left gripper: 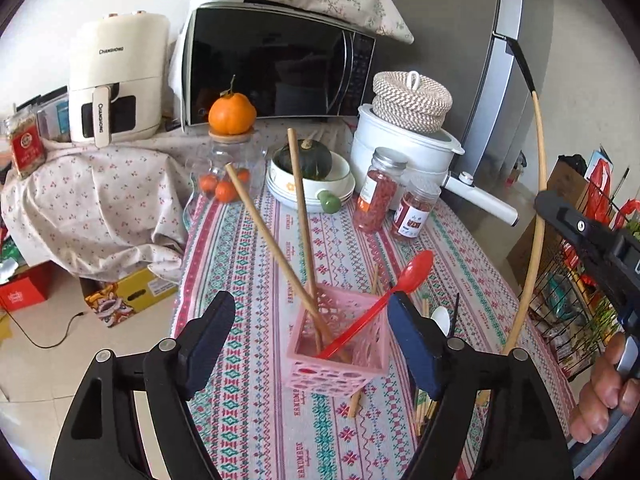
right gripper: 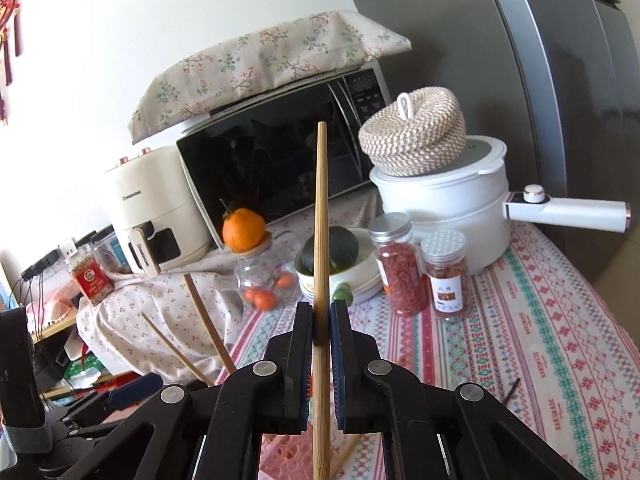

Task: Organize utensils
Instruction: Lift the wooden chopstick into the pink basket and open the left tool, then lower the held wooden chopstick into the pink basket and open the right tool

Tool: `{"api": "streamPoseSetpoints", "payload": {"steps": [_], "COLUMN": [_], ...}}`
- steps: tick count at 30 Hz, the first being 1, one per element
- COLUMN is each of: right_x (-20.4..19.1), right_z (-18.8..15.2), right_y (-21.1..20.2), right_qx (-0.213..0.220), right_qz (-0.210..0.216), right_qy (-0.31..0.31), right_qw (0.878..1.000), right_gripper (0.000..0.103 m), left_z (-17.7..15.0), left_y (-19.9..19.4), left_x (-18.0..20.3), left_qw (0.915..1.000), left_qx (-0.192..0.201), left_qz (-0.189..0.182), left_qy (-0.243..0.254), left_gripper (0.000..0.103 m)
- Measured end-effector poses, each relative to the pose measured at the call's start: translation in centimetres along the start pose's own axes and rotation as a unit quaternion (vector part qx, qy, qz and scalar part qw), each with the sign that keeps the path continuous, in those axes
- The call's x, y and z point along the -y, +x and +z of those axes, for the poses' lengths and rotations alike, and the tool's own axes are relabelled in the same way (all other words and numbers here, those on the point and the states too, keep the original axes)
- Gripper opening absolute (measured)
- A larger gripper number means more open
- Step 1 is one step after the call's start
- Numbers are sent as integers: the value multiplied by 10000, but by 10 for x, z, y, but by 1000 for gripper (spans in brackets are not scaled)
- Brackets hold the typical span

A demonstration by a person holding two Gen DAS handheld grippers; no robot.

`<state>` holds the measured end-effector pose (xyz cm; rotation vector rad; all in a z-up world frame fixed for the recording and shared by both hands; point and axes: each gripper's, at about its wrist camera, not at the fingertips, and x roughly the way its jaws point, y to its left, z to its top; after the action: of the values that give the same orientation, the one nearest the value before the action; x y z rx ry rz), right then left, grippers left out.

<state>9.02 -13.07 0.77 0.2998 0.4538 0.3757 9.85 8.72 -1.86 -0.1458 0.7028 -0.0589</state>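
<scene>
A table covered with a patterned cloth (left gripper: 280, 432) holds a small pink lattice basket (left gripper: 340, 344) near its front edge. Two long bamboo chopsticks (left gripper: 276, 252) and a red plastic spoon (left gripper: 384, 300) stand in the basket, leaning out at angles. The left gripper (left gripper: 310, 344) hovers just in front of the basket with its jaws spread wide, one on each side of it, and nothing pressed between the pads. More chopsticks and a white spoon (left gripper: 440, 316) lie on the cloth just right of the basket, partly hidden behind the gripper's right jaw. The right gripper (right gripper: 321, 320) has its jaws pressed together, pinching a single bamboo chopstick (right gripper: 321, 208) that stands nearly upright between the pads; the pink basket shows just below it. At the right edge of the left view a hand (left gripper: 604, 392) holds that gripper's handle. At the far side of the table sit a bowl with a dark green squash (left gripper: 306, 160), two jars of red dried fruit (left gripper: 380, 188), a glass jar topped by an orange (left gripper: 232, 114), a white electric pot (left gripper: 404, 148) with a woven basket on its lid, a microwave (left gripper: 276, 68) and a cream air fryer (left gripper: 116, 76)
</scene>
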Motion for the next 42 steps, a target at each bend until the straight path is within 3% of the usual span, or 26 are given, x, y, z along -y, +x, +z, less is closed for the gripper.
{"api": "streamPoseSetpoints", "payload": {"steps": [9, 18, 23, 26, 28, 30, 32, 37, 42], "right_x": [-34, -69, -76, -76, -76, -76, -73, -56, -28], "right_z": [-3, -11, -19, -25, -27, -25, -21, -12, -4], "right_y": [24, 47, 65, 73, 73, 68, 61, 46, 31], "right_qx": [413, 914, 958, 764, 673, 656, 648, 386, 153], "right_qz": [-31, -494, -857, -791, -709, -593, -534, -518, -720], "right_qy": [314, 58, -95, -89, -81, -62, -17, 21, 87], "right_qw": [9986, 9946, 9917, 9939, 9952, 9961, 9965, 9979, 9973], "right_gripper": [7, 7, 7, 9, 17, 45, 64, 77, 91], "left_z": [-16, -25, -26, -26, -26, -26, -26, -26, -27], "left_y": [-11, -14, -13, -10, -9, -8, -8, -5, 3], "left_x": [-41, -71, -71, -71, -71, -69, -67, -53, -39], "left_qw": [9977, 9963, 9964, 9958, 9955, 9951, 9952, 9953, 9944], "left_qx": [-500, -659, -686, -735, -767, -798, -814, -842, -1005], "left_qz": [431, 463, 446, 488, 512, 523, 481, 459, 294], "left_qy": [-133, -307, -237, -229, -239, -255, -261, -115, -163], "left_gripper": [91, 92, 92, 92, 93, 94, 95, 103, 103]}}
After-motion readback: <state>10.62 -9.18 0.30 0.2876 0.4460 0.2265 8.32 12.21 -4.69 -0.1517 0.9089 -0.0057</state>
